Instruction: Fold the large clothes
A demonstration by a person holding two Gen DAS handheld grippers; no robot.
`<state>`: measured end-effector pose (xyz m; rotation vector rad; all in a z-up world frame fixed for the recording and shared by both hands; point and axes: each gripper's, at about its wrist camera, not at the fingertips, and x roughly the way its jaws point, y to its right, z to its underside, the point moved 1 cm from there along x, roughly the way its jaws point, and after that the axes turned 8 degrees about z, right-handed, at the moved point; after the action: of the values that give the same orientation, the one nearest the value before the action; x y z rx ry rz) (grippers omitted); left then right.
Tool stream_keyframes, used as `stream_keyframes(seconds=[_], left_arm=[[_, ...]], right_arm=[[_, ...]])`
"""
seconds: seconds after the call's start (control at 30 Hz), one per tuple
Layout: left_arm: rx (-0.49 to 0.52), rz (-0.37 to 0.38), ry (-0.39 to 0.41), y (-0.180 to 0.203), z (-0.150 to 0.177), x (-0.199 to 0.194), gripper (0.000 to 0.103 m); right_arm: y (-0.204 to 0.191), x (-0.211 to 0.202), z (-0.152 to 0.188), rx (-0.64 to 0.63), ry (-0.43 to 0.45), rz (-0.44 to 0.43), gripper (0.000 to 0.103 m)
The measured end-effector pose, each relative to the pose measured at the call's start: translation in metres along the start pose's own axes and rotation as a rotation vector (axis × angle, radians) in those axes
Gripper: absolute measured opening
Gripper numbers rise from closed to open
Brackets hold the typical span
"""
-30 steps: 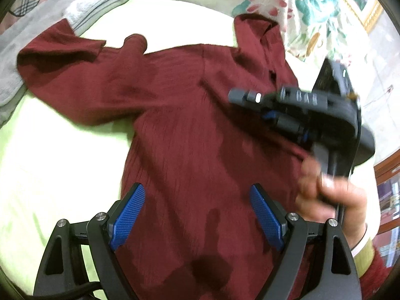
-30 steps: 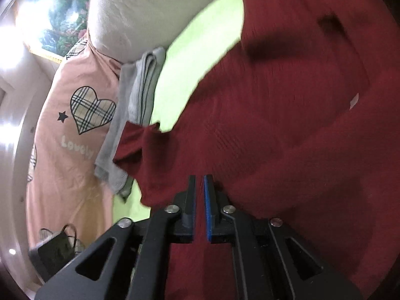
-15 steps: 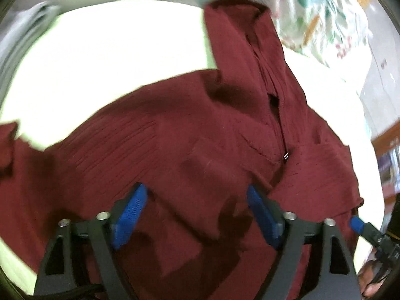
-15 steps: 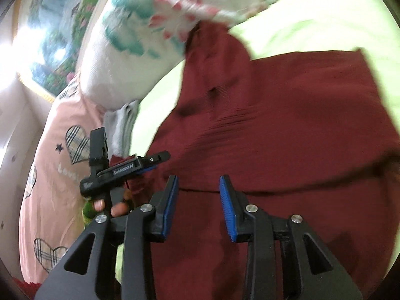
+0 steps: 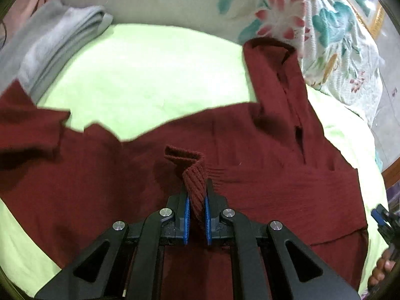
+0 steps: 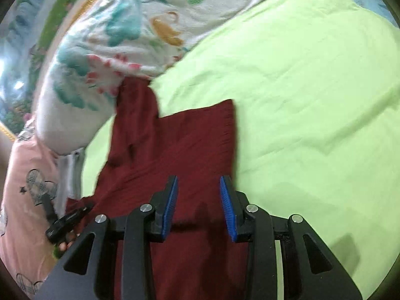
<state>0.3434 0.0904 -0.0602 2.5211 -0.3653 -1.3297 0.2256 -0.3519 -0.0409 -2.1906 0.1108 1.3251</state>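
A dark red knit sweater (image 5: 250, 162) lies spread on the lime-green bed sheet (image 5: 150, 75), collar toward the floral quilt. My left gripper (image 5: 196, 190) is closing, and its blue pads pinch a raised ribbed fold (image 5: 193, 175) of the sweater near its middle. In the right wrist view, my right gripper (image 6: 198, 182) hovers open over the sweater (image 6: 187, 137) near its straight right edge, with nothing between the pads. The left gripper (image 6: 67, 220) shows small at lower left there. The right gripper's tip (image 5: 382, 218) peeks in at the left view's right edge.
A folded grey garment (image 5: 50, 45) lies at the back left of the bed. A bulky floral quilt (image 6: 112, 37) borders the far side by the collar. A pink heart-print cloth (image 6: 25, 187) lies at the left. Bare green sheet (image 6: 300, 100) stretches to the right of the sweater.
The left gripper went from wide open to pinched on a lifted ribbed fold. The right gripper opened and swung from the sweater's left sleeve area over to its right edge.
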Motion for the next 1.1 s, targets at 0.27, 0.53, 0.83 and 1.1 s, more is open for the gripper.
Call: stream_keyframes(seconds=[0.27,0.53,0.83,1.1], left_arm=[[-0.036,0.012,0.0,-0.003,0.012,-0.002,0.008],[-0.021,0.043,-0.022,0.014,0.013,0.003,0.009],[-0.03,0.026,-0.003,0.009,0.017,-0.008,0.013],[-0.004,-0.101,0.101,-0.038,0.023,-0.078,0.04]], right_arm=[[-0.006,0.067,-0.019,-0.077,-0.129,0.048,0.012],[0.013,0.056,-0.029,-0.12,-0.136,0.134,0.008],[-0.039,0.039,0.007,-0.276,-0.111,0.114,0.025],[-0.026,0.026,0.019,-0.185,-0.106,0.073,0.039]])
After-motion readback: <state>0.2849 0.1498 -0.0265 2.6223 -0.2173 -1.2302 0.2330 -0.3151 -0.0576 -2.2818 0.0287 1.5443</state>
